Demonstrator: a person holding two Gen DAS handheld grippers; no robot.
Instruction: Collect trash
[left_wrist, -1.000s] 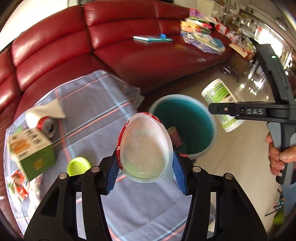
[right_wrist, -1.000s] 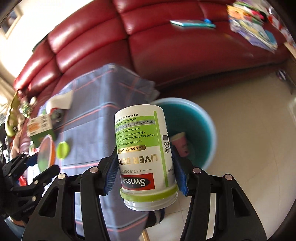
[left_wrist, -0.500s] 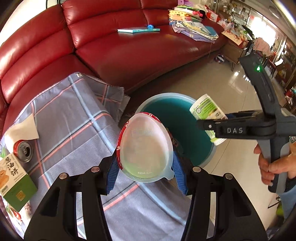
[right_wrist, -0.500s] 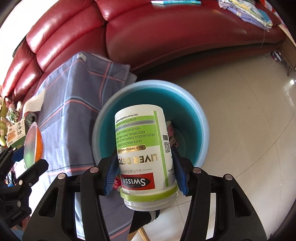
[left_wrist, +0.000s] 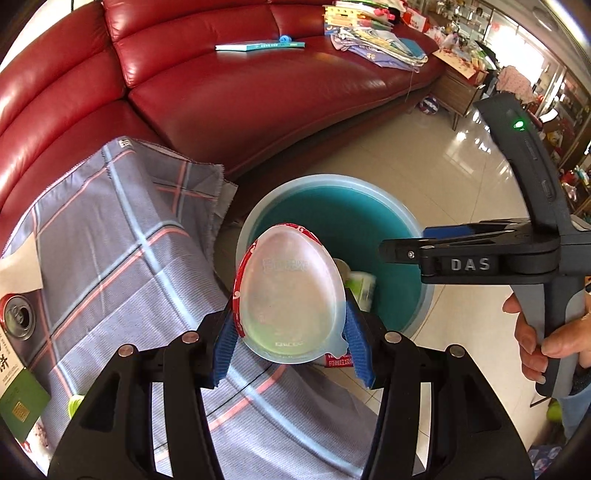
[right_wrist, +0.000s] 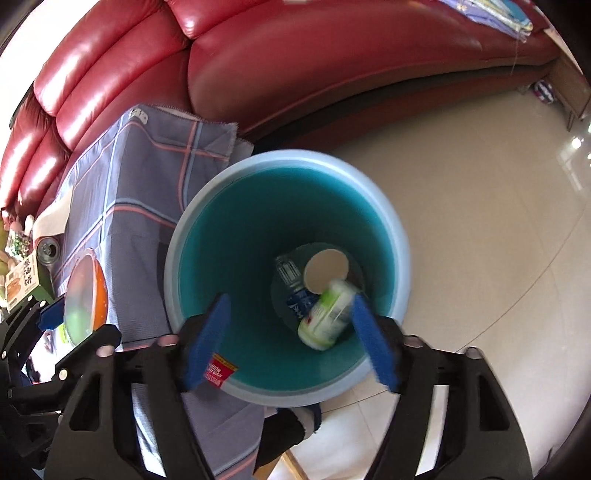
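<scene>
My left gripper (left_wrist: 290, 339) is shut on a clear plastic bowl lid with a red rim (left_wrist: 291, 291), held over the table's edge beside the blue bin (left_wrist: 424, 295). My right gripper (right_wrist: 291, 325) is open and empty above the bin (right_wrist: 399, 236). The green-and-white supplement bottle (right_wrist: 327, 319) lies blurred inside the bin, next to a plastic bottle (right_wrist: 291, 280) and a paper cup (right_wrist: 327, 269). The bottle also shows in the left wrist view (left_wrist: 362, 288). The right gripper shows in the left wrist view (left_wrist: 406, 247), and the lid in the right wrist view (right_wrist: 83, 295).
A plaid cloth (left_wrist: 122, 236) covers the table, with a drink can (left_wrist: 18, 317), a green box (left_wrist: 18, 387), a napkin (left_wrist: 18, 266) and a yellow-green cap (left_wrist: 75, 404) at its left. A red sofa (left_wrist: 258, 92) with books stands behind. Tiled floor (right_wrist: 498, 221) lies right.
My right gripper opened and let go of the supplement bottle, which dropped into the bin. My left gripper moved with the lid toward the bin.
</scene>
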